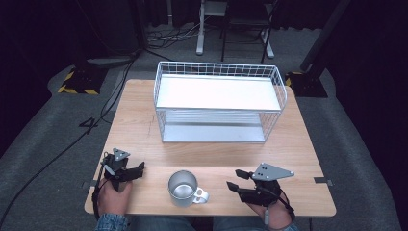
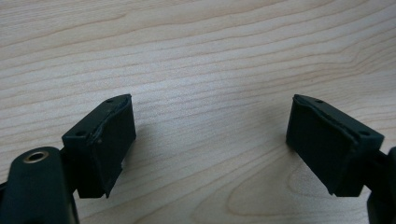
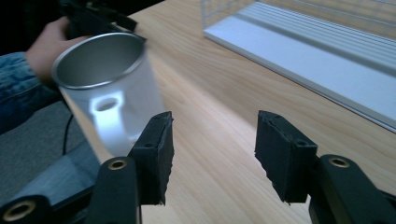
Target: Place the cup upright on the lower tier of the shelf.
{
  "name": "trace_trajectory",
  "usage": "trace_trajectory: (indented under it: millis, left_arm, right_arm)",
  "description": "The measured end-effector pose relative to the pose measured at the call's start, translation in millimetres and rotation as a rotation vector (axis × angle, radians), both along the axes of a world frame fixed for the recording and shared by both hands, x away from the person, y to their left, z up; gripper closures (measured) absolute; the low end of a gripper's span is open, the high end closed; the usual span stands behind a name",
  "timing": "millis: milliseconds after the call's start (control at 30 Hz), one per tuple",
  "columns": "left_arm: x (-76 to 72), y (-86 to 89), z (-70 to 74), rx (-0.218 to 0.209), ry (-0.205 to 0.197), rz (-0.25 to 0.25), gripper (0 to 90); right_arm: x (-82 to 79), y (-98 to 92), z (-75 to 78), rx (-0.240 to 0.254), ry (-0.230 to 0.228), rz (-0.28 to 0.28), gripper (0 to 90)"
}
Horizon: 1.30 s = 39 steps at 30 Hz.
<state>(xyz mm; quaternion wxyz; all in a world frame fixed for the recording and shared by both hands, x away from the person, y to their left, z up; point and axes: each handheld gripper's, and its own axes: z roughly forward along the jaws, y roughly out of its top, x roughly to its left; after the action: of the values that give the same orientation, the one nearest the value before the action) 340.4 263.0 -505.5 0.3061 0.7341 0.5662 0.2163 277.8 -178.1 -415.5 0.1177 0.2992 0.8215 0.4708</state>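
A steel mug [image 1: 183,188] with a white handle stands upright near the table's front edge, between the two grippers. My left gripper [image 1: 136,169] rests on the wood to the mug's left, jaws wide open over bare table [image 2: 210,135]. My right gripper [image 1: 236,179] sits to the mug's right, open, with nothing between its fingers. In the right gripper view the mug [image 3: 109,88] stands just left of the left jaw, handle facing the camera, and the gap between the jaws [image 3: 212,140] frames bare wood.
A white wire basket [image 1: 219,102] with two shelves stands on the far half of the wooden table [image 1: 139,130]; its lower shelf [image 3: 327,60] lies ahead of the right gripper. A person's hand and denim sleeve [image 3: 28,70] hold the other gripper beyond the mug.
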Motion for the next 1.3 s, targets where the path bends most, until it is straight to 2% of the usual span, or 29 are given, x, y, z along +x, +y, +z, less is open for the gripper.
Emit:
trace_trajectory:
  millis: [233,367,500,667,967,1133,1300]
  left_arm:
    - [0.0,0.1,0.1,0.0,0.0,0.0,16.0]
    - [0.1,0.1,0.0,0.0,0.0,0.001,16.1]
    - [0.1,0.1,0.0,0.0,0.0,0.001,16.1]
    - [0.1,0.1,0.0,0.0,0.0,0.001,16.1]
    - [0.1,0.1,0.1,0.0,0.0,0.001,16.1]
    - [0.1,0.1,0.0,0.0,0.0,0.0,16.1]
    - [0.1,0.1,0.1,0.0,0.0,0.001,16.1]
  right_arm:
    - [-11.0,24.7,-3.9,0.026,0.004,0.121,46.8]
    - [-11.3,36.4,-8.9,0.024,0.025,0.16,46.7]
    - [-11.0,46.0,-14.6,0.018,0.039,0.183,46.7]
    - [-10.3,59.0,-21.9,-0.018,0.052,0.209,48.1]
    - [-9.2,72.7,-31.2,-0.055,0.057,0.228,53.8]
    - [-6.4,79.1,-34.0,-0.076,0.066,0.229,57.5]
    - [-5.1,84.9,-35.4,-0.106,0.055,0.237,64.7]
